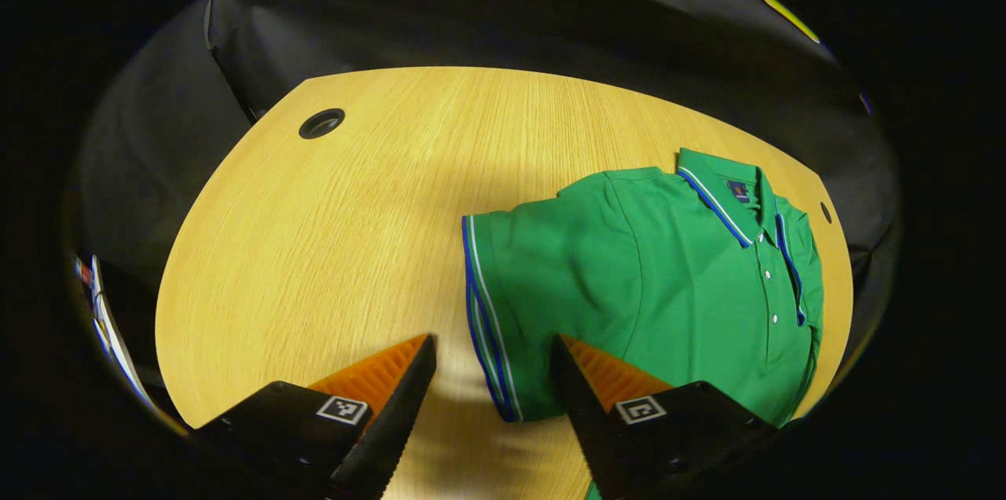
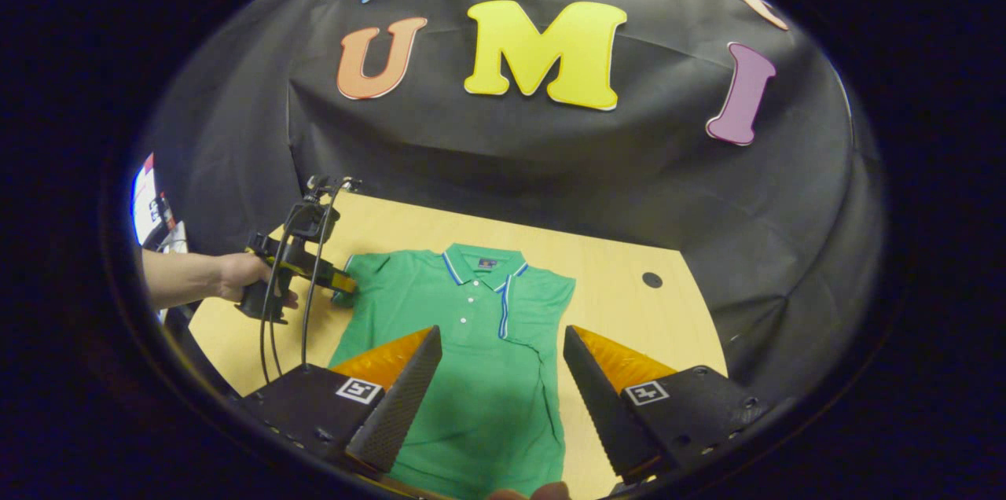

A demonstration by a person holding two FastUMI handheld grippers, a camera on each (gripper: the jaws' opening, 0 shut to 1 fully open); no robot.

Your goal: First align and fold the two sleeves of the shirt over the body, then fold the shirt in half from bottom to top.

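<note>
The table (image 2: 629, 311) carries the green shirt (image 2: 471, 343) flat and face up, collar toward the wall, its long axis running from wall to near edge; the sleeve on the right gripper's side looks already folded in, as best I can judge. The right gripper (image 2: 501, 398) hangs released above the lower body, clear of the cloth. The left gripper (image 1: 491, 398), jaws spread, straddles the cuff of the spread sleeve (image 1: 503, 303), which lies just ahead, so this hand is nearer for folding it.
</note>
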